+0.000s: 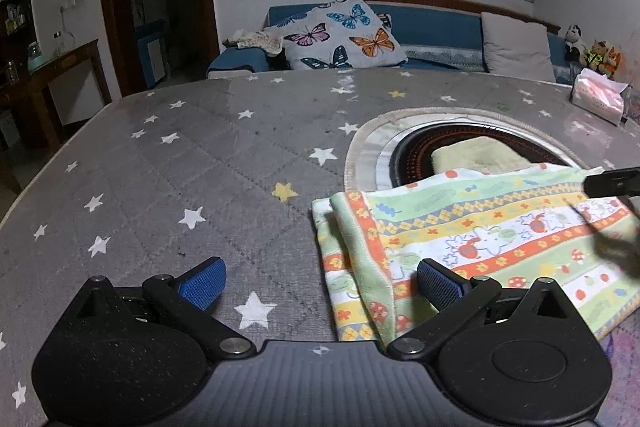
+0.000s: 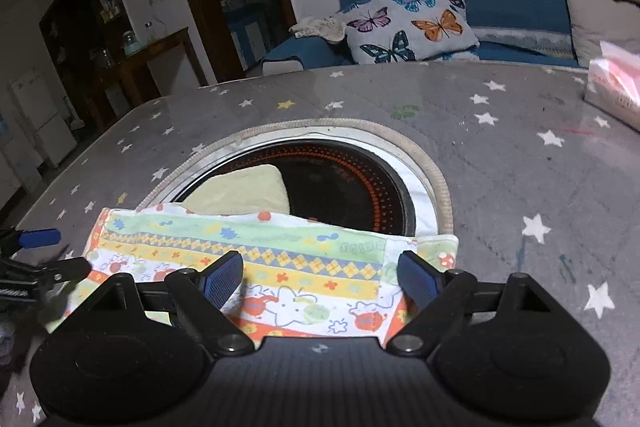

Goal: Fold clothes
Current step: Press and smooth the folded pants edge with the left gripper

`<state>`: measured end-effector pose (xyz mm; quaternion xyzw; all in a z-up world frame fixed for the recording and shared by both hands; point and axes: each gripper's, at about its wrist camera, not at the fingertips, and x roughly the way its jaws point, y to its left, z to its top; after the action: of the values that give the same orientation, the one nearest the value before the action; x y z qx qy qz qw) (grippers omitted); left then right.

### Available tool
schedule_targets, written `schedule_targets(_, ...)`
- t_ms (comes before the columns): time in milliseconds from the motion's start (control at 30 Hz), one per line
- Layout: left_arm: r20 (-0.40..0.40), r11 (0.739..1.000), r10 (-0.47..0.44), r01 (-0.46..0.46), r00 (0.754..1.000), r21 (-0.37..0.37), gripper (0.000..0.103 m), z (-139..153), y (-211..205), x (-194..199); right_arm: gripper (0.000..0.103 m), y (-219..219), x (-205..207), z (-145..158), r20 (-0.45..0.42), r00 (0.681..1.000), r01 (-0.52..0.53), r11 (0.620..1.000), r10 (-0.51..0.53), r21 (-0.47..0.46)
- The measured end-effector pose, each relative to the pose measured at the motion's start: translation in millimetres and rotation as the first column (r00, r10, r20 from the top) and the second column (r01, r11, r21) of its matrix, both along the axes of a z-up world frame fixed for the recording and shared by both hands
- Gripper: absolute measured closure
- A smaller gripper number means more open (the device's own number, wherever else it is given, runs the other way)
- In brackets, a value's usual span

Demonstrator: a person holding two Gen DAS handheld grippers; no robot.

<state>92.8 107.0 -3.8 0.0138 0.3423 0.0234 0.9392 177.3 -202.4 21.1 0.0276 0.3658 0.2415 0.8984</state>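
Already folded, colourful patterned cloth (image 2: 280, 259) lies flat.

1. The grey starred worktop (image 1: 168, 187) is lying bare on the left side, giving wide room for a tool to pass.
2. The folded printed cloth (image 1: 480, 239) is covering the near right part.
3. The round sunken cooktop (image 2: 344, 183) is lying just behind it, holding a pale yellow cloth (image 2: 244, 191).
4. A tissue pack (image 1: 598, 97) is standing at the far right edge.
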Motion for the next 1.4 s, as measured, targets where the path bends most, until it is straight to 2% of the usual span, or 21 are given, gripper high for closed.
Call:
schedule_targets(300,-0.010,0.999,0.026,-0.027,1.000,-0.039,0.000,0,7,-2,0.017,19,-28,11,0.038,0.995,-0.090,0.995,0.092,-0.042)
schedule_targets(467,-0.009,0.998,0.055,-0.055,0.998,-0.028,0.000,4,11,11,0.016,37,-43,17,0.070,0.985,-0.152,0.986,0.157,-0.066)
schedule_targets(633,-0.034,0.994,0.106,-0.106,0.994,-0.005,0.000,-1,20,29,0.016,54,-52,16,0.073,0.977,-0.194,0.977,0.200,-0.093)
schedule_targets(733,-0.040,0.993,0.119,-0.120,0.992,-0.017,0.000,0,25,31,0.016,59,-54,11,0.065,0.975,-0.204,0.973,0.212,-0.112)
schedule_targets(933,-0.016,0.997,0.070,-0.071,0.997,-0.020,0.000,10,11,32,0.016,69,-64,8,0.100,0.968,-0.212,0.963,0.230,-0.168)
schedule_targets(1067,-0.019,0.999,0.044,-0.043,0.999,0.012,0.000,9,-1,40,0.016,76,-72,5,0.114,0.959,-0.232,0.951,0.259,-0.205)
schedule_targets(1167,-0.037,0.998,0.057,-0.056,0.998,0.034,0.000,3,-1,42,0.016,82,-79,1,0.130,0.951,-0.241,0.938,0.279,-0.250)
schedule_targets(1400,-0.045,0.998,0.068,-0.069,0.997,0.001,0.000,0,9,37,0.013,98,-95,5,0.168,0.927,-0.284,0.919,0.337,-0.274)
